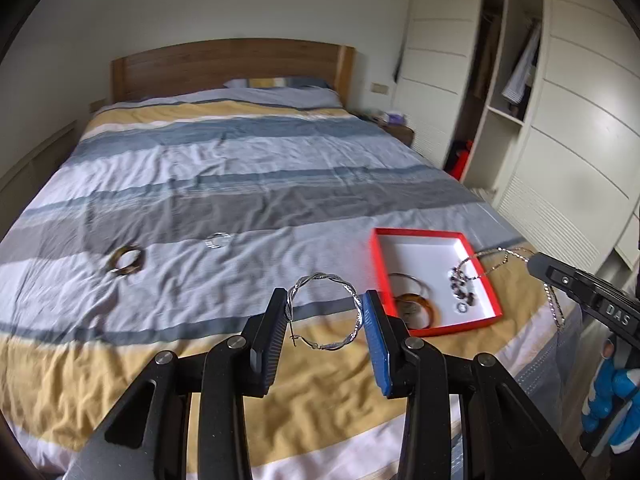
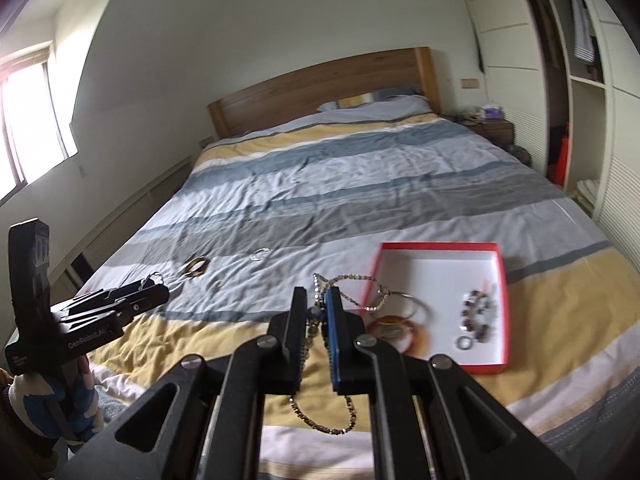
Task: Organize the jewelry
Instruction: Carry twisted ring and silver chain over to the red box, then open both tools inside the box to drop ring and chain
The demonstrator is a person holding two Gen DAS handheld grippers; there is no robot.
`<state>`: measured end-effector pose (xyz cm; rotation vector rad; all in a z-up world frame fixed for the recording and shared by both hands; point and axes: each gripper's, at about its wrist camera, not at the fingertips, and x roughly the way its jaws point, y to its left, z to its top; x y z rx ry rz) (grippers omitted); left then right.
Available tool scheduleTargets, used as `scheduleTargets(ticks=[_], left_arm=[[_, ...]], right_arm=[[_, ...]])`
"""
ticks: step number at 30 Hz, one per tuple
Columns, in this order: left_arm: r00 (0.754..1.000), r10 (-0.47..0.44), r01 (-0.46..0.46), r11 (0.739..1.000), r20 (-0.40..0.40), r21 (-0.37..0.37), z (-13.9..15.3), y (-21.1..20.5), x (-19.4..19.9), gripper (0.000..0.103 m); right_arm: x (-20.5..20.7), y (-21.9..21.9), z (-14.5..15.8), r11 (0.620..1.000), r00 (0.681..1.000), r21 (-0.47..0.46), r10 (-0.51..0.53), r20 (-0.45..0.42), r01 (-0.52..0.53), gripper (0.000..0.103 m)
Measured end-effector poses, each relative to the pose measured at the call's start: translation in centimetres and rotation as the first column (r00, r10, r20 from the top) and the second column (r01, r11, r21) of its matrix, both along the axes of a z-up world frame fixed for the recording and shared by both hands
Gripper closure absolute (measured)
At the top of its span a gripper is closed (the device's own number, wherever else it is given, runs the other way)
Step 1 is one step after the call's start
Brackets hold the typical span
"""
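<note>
Your left gripper point(image 1: 325, 312) fingers pinch a twisted silver hoop bracelet point(image 1: 324, 312) across its width, while your right gripper point(image 2: 316, 308) fingers are clamped tight on a beaded metal chain point(image 2: 320, 412) that dangles in a loop. Just beyond, a shallow red box point(image 1: 436, 236) with a white floor lies on the rumpled striped duvet point(image 1: 240, 160), holding bangles, beads and a small ring. Farther off, a brown bangle point(image 1: 126, 261) and a clear ring point(image 1: 218, 240) lie on the bed before the wooden headboard point(image 1: 232, 64).
</note>
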<state>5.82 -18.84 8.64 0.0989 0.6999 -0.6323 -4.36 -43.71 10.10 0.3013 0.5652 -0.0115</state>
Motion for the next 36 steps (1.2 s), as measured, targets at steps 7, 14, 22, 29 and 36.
scheduleTargets(ticks=[7, 14, 22, 29, 36], left_arm=[[0.994, -0.103, 0.105, 0.994, -0.042, 0.037, -2.0, -7.5, 1.5, 0.066], [0.978, -0.175, 0.183, 0.98, -0.113, 0.072, -5.8, -14.6, 4.2, 0.066], [0.961, -0.224, 0.245, 0.962, -0.161, 0.12, -9.7, -21.3, 7.5, 0.066], [0.959, -0.211, 0.241, 0.957, -0.188, 0.159, -12.6, -24.7, 10.3, 0.066], [0.954, -0.184, 0.228, 0.958, -0.236, 0.176, -15.3, -25.9, 12.2, 0.066]], right_arm=[[1.1, -6.3, -3.3, 0.996, 0.995, 0.036, -0.085, -0.058, 0.087, 0.094], [4.0, -11.3, -7.5, 0.99, 0.982, 0.045, -0.125, -0.139, 0.132, 0.094], [8.3, -15.9, -11.5, 0.987, 0.965, 0.032, -0.145, -0.218, 0.156, 0.094], [12.6, -18.2, -13.5, 0.99, 0.957, 0.014, -0.134, -0.257, 0.142, 0.094], [16.0, -19.0, -15.0, 0.992, 0.946, -0.001, -0.12, -0.302, 0.125, 0.094]])
